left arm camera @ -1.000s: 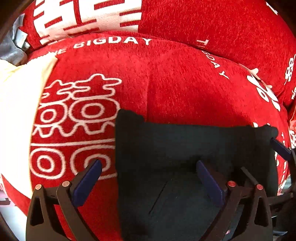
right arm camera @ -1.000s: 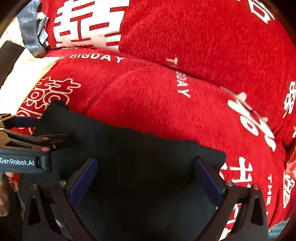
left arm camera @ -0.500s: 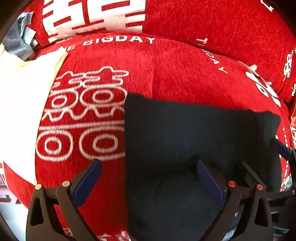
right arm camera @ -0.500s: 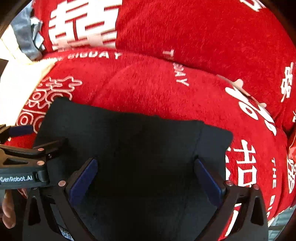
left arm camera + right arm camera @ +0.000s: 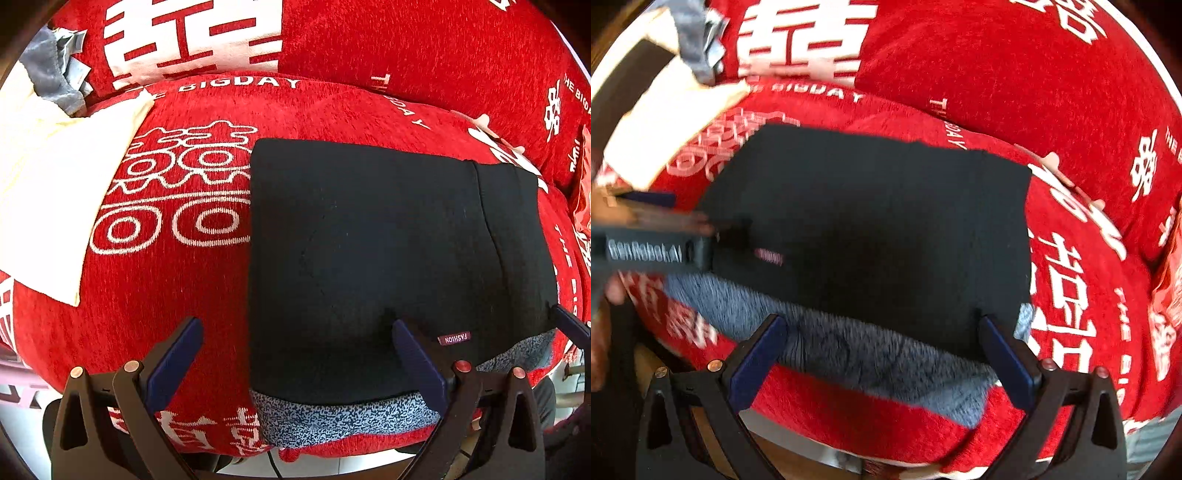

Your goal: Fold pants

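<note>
- Red sofa cushion (image 5: pixel 177 295) with white printed characters and lettering is seen filling both views; more red cushions are stacked behind it.
- Black pants (image 5: pixel 369 240) are laid folded into a rough rectangle on the cushion, right of its middle in the left wrist view; a grey fleecy lining (image 5: pixel 332 421) is exposed along the near edge, beside a small "FASHION" tag (image 5: pixel 454 338).
- Cream cloth (image 5: pixel 55 192) is noted at the far left, apart from the pants; grey fabric (image 5: pixel 51 77) lies behind it.
- Left gripper (image 5: pixel 297 358) is held with jaws wide, nothing between them, its right finger over the pants' near edge.
- Right gripper (image 5: pixel 882 354) is likewise spread wide and empty, above the lining (image 5: pixel 849 354).
</note>
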The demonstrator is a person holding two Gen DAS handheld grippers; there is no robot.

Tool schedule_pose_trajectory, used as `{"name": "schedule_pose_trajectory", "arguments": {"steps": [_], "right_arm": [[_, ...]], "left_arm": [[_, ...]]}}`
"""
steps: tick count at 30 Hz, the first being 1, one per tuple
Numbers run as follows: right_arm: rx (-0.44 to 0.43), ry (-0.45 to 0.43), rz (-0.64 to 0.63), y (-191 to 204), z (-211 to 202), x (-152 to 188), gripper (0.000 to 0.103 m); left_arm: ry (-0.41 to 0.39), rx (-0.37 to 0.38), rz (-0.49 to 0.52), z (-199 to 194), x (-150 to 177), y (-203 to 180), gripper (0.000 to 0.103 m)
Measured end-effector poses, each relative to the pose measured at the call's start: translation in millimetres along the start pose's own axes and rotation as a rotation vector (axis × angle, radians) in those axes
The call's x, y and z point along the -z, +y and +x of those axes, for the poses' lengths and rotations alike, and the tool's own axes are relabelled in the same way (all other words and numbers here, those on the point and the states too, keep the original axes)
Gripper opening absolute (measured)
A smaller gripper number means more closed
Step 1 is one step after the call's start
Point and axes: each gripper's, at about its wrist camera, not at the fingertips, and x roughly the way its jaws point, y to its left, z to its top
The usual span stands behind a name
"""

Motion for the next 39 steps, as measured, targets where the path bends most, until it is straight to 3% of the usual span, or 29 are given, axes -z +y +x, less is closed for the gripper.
{"name": "schedule_pose_trajectory", "arguments": {"steps": [6, 10, 18, 26, 30, 34, 39], "right_arm": [[-0.013, -0.076, 0.013, -4, -20, -15, 0.103], [-0.047, 0.019, 0.051, -12, 9, -19, 0.103], [-0.086, -0.007, 0.078, -16, 21, -14, 0.103], [-0.098, 0.026, 0.086, -18, -2, -20, 0.103], [-0.055, 0.034, 0.116, -21, -14, -15, 0.103], [-0.050, 0.043, 0.173, -31, -20, -11, 0.103], [-0.021, 0.044, 0.208, -42, -20, -9, 0.103]], "left_arm": [[-0.001, -0.020, 0.016, -7, 4, -1, 0.102], [0.017, 0.000, -0.002, -1, 6, 1, 0.102], [0.034, 0.031, -0.035, 5, 9, 5, 0.103], [0.002, -0.045, -0.012, -15, 7, 1, 0.103], [-0.021, 0.002, -0.016, -30, 6, -2, 0.103], [-0.059, -0.026, -0.027, -41, 9, -6, 0.103], [-0.030, -0.089, -0.033, -36, 17, -8, 0.103]]}}
